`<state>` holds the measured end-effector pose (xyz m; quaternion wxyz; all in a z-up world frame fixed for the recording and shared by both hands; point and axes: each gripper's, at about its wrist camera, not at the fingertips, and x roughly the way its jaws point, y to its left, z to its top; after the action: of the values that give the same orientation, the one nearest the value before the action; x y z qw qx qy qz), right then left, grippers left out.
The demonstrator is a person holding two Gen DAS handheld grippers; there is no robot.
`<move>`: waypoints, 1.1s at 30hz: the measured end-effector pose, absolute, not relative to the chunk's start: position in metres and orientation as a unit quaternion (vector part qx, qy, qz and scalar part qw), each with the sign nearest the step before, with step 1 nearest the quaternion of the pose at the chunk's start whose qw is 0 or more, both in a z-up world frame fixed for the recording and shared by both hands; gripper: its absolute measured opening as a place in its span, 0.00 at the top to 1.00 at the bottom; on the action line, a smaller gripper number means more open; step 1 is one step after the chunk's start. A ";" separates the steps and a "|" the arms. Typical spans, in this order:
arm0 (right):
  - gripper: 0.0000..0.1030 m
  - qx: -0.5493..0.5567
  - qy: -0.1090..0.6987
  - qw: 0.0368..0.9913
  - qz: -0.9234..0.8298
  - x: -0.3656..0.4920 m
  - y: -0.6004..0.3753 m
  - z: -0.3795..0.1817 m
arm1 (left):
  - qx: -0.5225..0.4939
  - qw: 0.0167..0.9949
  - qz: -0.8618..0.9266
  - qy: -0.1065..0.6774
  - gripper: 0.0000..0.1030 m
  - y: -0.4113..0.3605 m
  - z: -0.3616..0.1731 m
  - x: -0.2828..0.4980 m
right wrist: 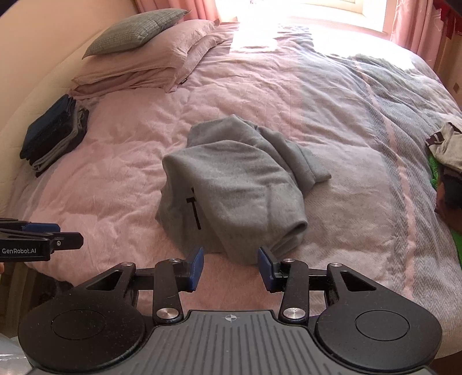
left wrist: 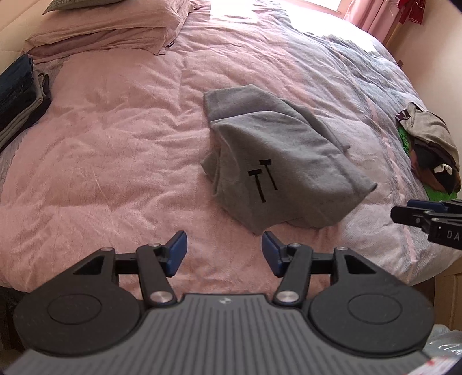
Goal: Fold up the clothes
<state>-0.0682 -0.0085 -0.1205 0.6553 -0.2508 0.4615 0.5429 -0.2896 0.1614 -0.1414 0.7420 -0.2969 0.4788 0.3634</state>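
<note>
Nearest the lens, the left tongs point(left wrist: 223, 252) stand wide apart with nothing between their blue pads, hovering over the near part of the pink duvet point(left wrist: 101, 150) just short of the grey garment point(left wrist: 277, 161). The right tongs point(right wrist: 230, 266) are likewise spread wide and hold nothing; the right pad sits just at the garment's near rolled hem, though whether it touches the cloth cannot be told. Seen from the left wrist, the right tongs' fingers enter at the right edge, lying close together from that side view. The grey garment, a soft sweatshirt-like piece loosely folded over itself into a rumpled bundle, lies on the middle of the bed, a black T-shaped mark point(left wrist: 261, 180) showing on its near face. To the right, near the bed's edge, a heap of unfolded clothes point(left wrist: 430, 150) in beige, dark and bright green rests on a grey-blue herringbone blanket point(right wrist: 404, 144), well apart from the garment. To the far left, a neat stack of folded dark and grey clothes point(right wrist: 52, 135) sits near the bed's side. Beyond it, pink pillows point(right wrist: 144, 66) are piled at the head, with a grey-green cushion point(right wrist: 135, 28) on top. Farthest back, pink curtains point(right wrist: 410, 20) flank a bright window.
</note>
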 end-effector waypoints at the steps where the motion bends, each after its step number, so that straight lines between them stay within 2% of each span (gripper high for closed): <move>1: 0.63 -0.246 0.460 0.660 0.541 -0.072 0.000 -0.122 | -0.296 0.742 0.362 0.481 0.49 0.173 -0.144 -0.294; 10: 0.62 -0.278 0.455 0.689 0.491 -0.111 0.072 -0.156 | -0.295 0.731 0.364 0.496 0.44 0.278 -0.184 -0.343; 13: 0.54 -0.288 0.451 0.686 0.493 -0.124 0.088 -0.176 | -0.299 0.718 0.369 0.508 0.44 0.303 -0.207 -0.358; 15: 0.45 -0.295 0.451 0.678 0.501 -0.136 0.101 -0.192 | -0.303 0.710 0.376 0.513 0.44 0.318 -0.221 -0.367; 16: 0.44 -0.297 0.449 0.674 0.507 -0.142 0.107 -0.200 | -0.306 0.706 0.380 0.514 0.44 0.324 -0.227 -0.373; 22: 0.44 -0.309 0.434 0.657 0.533 -0.167 0.153 -0.249 | -0.328 0.683 0.403 0.512 0.43 0.346 -0.256 -0.397; 27: 0.45 -0.313 0.387 0.673 0.547 -0.176 0.183 -0.289 | -0.334 0.667 0.419 0.518 0.43 0.349 -0.274 -0.404; 28: 0.48 -0.316 0.382 0.675 0.546 -0.176 0.187 -0.296 | -0.334 0.664 0.422 0.519 0.43 0.348 -0.276 -0.403; 30: 1.00 -0.317 0.378 0.671 0.553 -0.172 0.191 -0.306 | -0.336 0.662 0.424 0.518 0.43 0.346 -0.278 -0.400; 33: 1.00 -0.277 0.377 0.683 0.561 -0.152 0.178 -0.288 | -0.334 0.668 0.417 0.518 0.43 0.340 -0.278 -0.390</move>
<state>-0.1517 0.1776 -0.2885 0.6830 -0.2772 0.3769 0.5609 -0.3902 0.3396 -0.2782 0.6683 -0.3338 0.5182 0.4165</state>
